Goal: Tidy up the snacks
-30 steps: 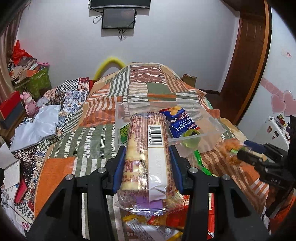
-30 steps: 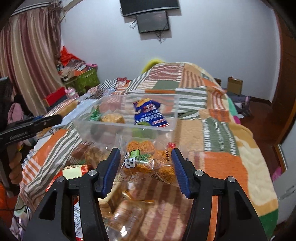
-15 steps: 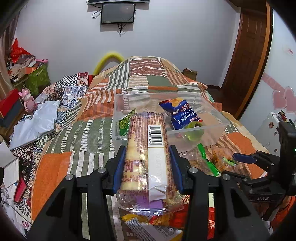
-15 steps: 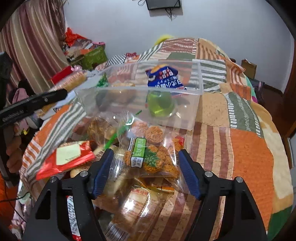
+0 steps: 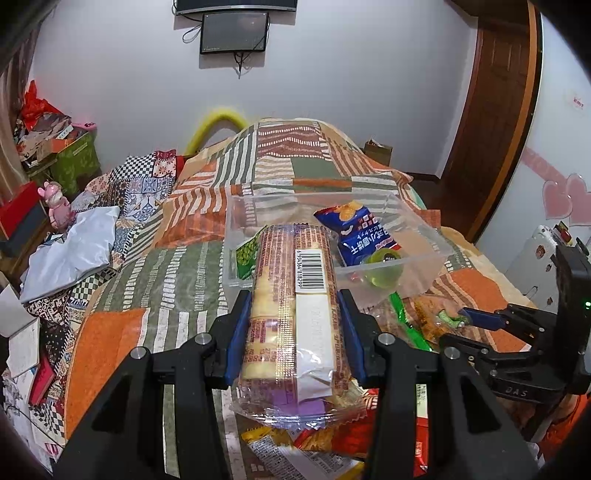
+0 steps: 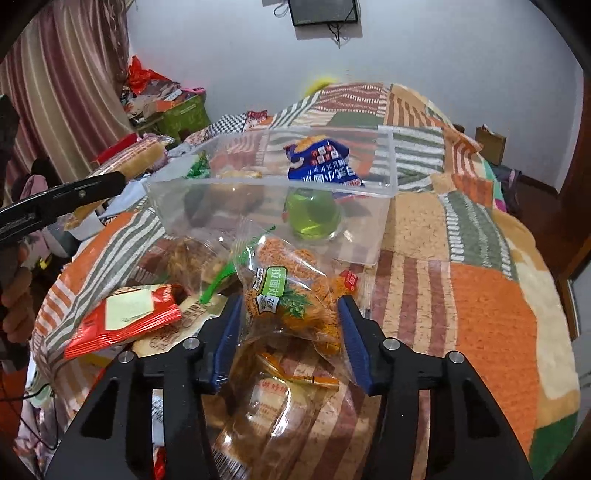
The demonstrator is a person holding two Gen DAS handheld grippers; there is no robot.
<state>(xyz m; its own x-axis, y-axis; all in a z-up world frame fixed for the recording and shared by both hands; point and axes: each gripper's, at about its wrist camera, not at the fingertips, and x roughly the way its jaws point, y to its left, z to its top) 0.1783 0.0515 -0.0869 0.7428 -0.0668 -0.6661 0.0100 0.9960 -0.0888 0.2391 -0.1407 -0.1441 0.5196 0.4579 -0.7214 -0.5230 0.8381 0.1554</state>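
The left gripper (image 5: 293,332) holds a long pack of biscuits (image 5: 293,295) in the lower middle of the left view. Its blue pads (image 5: 236,332) press on both sides of the pack. The pack is lifted up, and its far end points at the clear box (image 5: 424,236).

The right gripper (image 6: 288,332) is low in the middle of the right view. Its jaws are closing, with a clear bag of orange snacks (image 6: 295,291) between them. The blue pads (image 6: 352,339) sit right at the bag's crinkly sides, but I cannot tell if they squeeze it yet. The bag lies on top of a pile of other snacks. A red packet (image 6: 125,317) lies to the left of it, and a bag of brown cakes (image 6: 266,402) is under the jaws.

Just past the pile, in the middle of the frame, is the clear box (image 6: 384,206). Inside it are a blue bag of chips (image 6: 321,162), a green jelly cup (image 6: 314,214) and a small green packet (image 6: 197,168) at its left side.

Everything sits on a bed with a striped blanket (image 6: 480,295) in orange, green and white. A black screen (image 5: 234,33) hangs on the white wall at the top. A pink toy (image 5: 57,206) stands at the left edge of the left view. A person's hand (image 6: 16,299) shows at the far left of the right view.
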